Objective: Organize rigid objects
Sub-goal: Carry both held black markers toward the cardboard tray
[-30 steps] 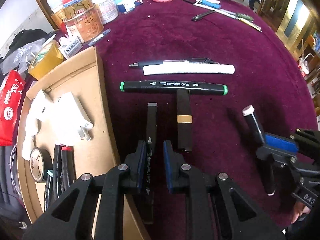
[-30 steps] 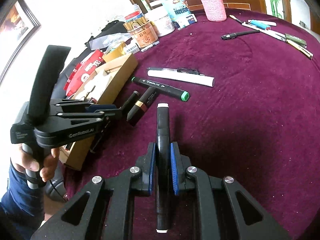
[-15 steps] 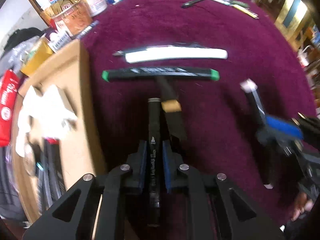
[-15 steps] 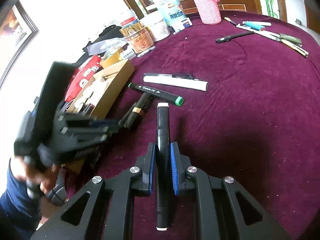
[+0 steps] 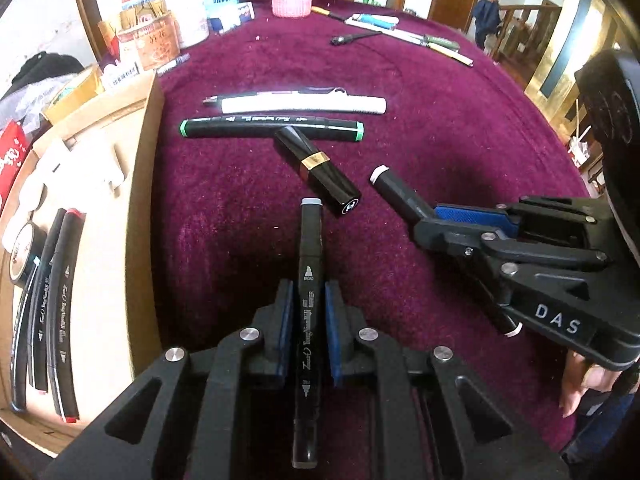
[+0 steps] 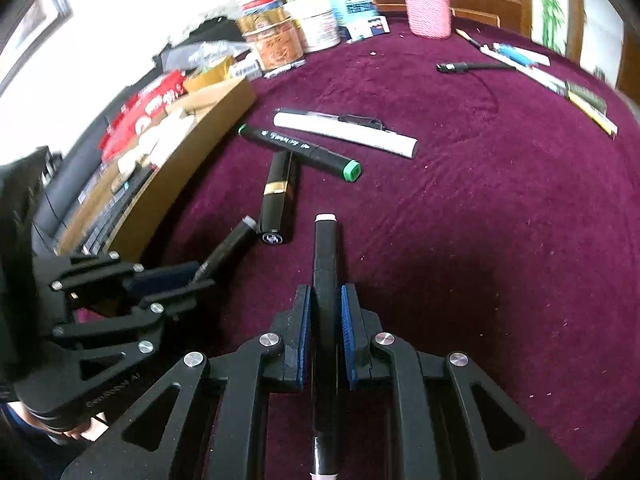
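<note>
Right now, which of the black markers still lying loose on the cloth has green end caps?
The long black marker lying crosswise just below the white pen; the lipstick tube touches it. The other two black markers sit in the fingers.

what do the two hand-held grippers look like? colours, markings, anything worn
Both are matte black plastic with blue pads lining the fingers and round silver pivot screws on angular, cut-out linkages. The right hand-held gripper carries white "DAS" lettering on its body. The left hand-held gripper has faint lettering, too blurred to read. A dark blue sleeve shows behind the right one. No cables visible.
</note>
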Demonstrator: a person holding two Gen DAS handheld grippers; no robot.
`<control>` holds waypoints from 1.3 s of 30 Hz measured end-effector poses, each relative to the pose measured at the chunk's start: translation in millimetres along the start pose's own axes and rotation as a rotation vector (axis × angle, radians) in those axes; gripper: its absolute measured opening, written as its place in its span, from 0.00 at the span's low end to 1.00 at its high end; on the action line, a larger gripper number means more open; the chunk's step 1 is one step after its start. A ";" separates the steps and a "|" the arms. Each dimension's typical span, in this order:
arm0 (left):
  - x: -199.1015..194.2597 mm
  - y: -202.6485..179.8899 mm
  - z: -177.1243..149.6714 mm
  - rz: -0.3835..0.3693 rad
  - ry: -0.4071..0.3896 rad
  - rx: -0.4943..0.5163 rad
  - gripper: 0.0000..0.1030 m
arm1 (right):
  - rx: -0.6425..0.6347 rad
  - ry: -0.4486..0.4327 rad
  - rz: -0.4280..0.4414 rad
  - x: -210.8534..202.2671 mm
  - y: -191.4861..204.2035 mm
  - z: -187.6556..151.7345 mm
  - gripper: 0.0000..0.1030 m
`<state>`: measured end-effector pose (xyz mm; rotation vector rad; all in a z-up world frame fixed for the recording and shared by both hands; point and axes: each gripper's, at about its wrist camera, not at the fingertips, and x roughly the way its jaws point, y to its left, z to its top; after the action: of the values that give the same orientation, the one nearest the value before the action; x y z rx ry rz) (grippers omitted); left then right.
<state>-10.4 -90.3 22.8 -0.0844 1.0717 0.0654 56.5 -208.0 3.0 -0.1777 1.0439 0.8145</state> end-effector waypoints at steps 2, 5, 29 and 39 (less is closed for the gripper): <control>2.3 -2.1 -1.8 0.006 -0.031 0.010 0.13 | -0.016 0.001 -0.015 0.7 1.6 -0.6 0.13; 2.3 -1.7 -4.7 0.010 -0.059 0.026 0.14 | -0.081 0.017 -0.057 1.2 8.9 -2.2 0.14; -3.4 -10.0 -19.1 0.087 -0.156 0.067 0.12 | -0.019 -0.070 0.036 -13.9 10.6 -25.6 0.12; -16.7 -14.1 -23.9 0.088 -0.242 0.093 0.12 | 0.019 -0.091 0.057 -12.8 8.1 -23.6 0.12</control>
<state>-37.9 -106.9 26.6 0.0537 0.8348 0.1026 31.4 -220.5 3.2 -0.0937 0.9741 0.8560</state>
